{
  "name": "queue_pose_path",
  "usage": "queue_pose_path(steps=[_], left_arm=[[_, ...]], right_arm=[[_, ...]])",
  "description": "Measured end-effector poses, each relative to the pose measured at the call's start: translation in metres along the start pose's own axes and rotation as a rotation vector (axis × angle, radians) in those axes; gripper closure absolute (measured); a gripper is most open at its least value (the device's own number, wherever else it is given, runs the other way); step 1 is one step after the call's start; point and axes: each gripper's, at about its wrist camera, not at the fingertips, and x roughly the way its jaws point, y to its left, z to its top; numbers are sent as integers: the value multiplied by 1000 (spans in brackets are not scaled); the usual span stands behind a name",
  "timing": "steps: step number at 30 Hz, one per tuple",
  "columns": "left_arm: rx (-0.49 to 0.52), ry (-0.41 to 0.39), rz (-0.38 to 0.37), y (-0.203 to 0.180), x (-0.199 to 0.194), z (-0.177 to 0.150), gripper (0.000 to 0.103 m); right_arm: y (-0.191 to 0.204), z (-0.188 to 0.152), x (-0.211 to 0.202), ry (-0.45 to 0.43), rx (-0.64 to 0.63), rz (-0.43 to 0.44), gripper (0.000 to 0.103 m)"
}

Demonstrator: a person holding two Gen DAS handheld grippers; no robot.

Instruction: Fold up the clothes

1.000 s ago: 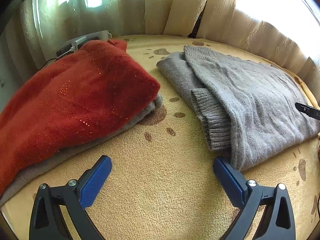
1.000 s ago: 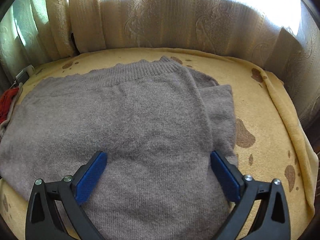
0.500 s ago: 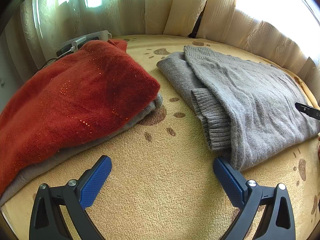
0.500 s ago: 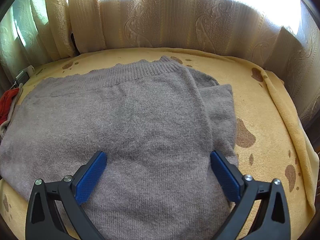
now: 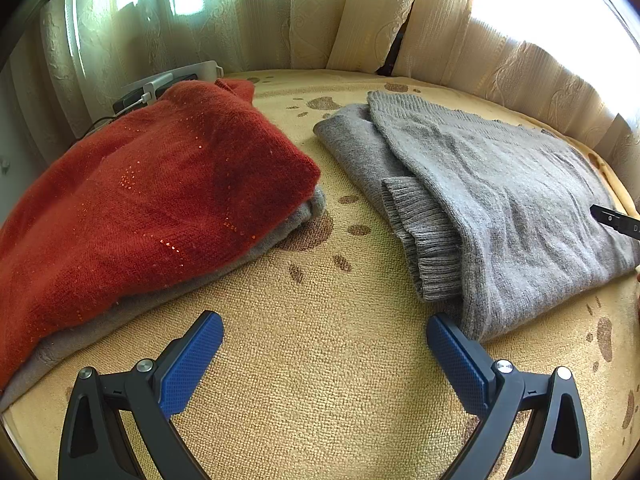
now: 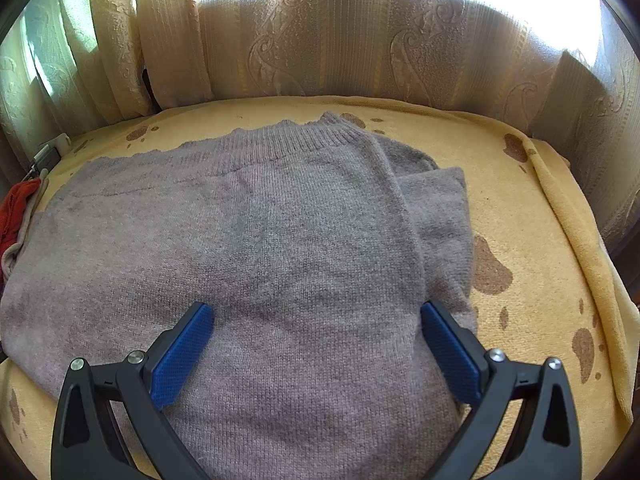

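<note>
A grey knit sweater (image 5: 500, 200) lies partly folded on the yellow blanket, a ribbed cuff (image 5: 428, 240) tucked along its left edge. My left gripper (image 5: 324, 364) is open over bare blanket, its right blue pad beside the sweater's near corner. In the right wrist view the same grey sweater (image 6: 240, 240) fills the middle, with one sleeve folded under at the right. My right gripper (image 6: 316, 352) hangs open just above the sweater, nothing between its pads. A folded red sweater (image 5: 152, 200) rests on another grey garment (image 5: 288, 224) at the left.
The yellow blanket (image 5: 320, 380) with brown paw prints covers the surface. Cream curtains (image 6: 360, 40) close off the back and sides. A white device with a cable (image 5: 160, 88) sits behind the red sweater. The tip of the other gripper (image 5: 616, 222) shows at the right edge.
</note>
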Motion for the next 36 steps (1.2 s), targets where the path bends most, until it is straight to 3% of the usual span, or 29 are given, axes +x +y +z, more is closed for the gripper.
queue_pose_path(steps=[5, 11, 14, 18, 22, 27, 36], left_arm=[[0, 0, 0, 0, 0, 0, 0], [0, 0, 0, 0, 0, 0, 0], [0, 0, 0, 0, 0, 1, 0], [0, 0, 0, 1, 1, 1, 0], [0, 0, 0, 0, 0, 1, 0], [0, 0, 0, -1, 0, 1, 0], [0, -1, 0, -3, -1, -1, 0]], right_arm=[[-6, -1, -8, -38, 36, -25, 0], [-51, 0, -27, -121, 174, -284, 0], [-57, -2, -32, -149, 189, -217, 0], [-28, 0, -38, -198, 102, -16, 0], [13, -4, -24, -142, -19, 82, 0], [46, -11, -5, -9, -151, 71, 0], [45, -12, 3, 10, -155, 75, 0]])
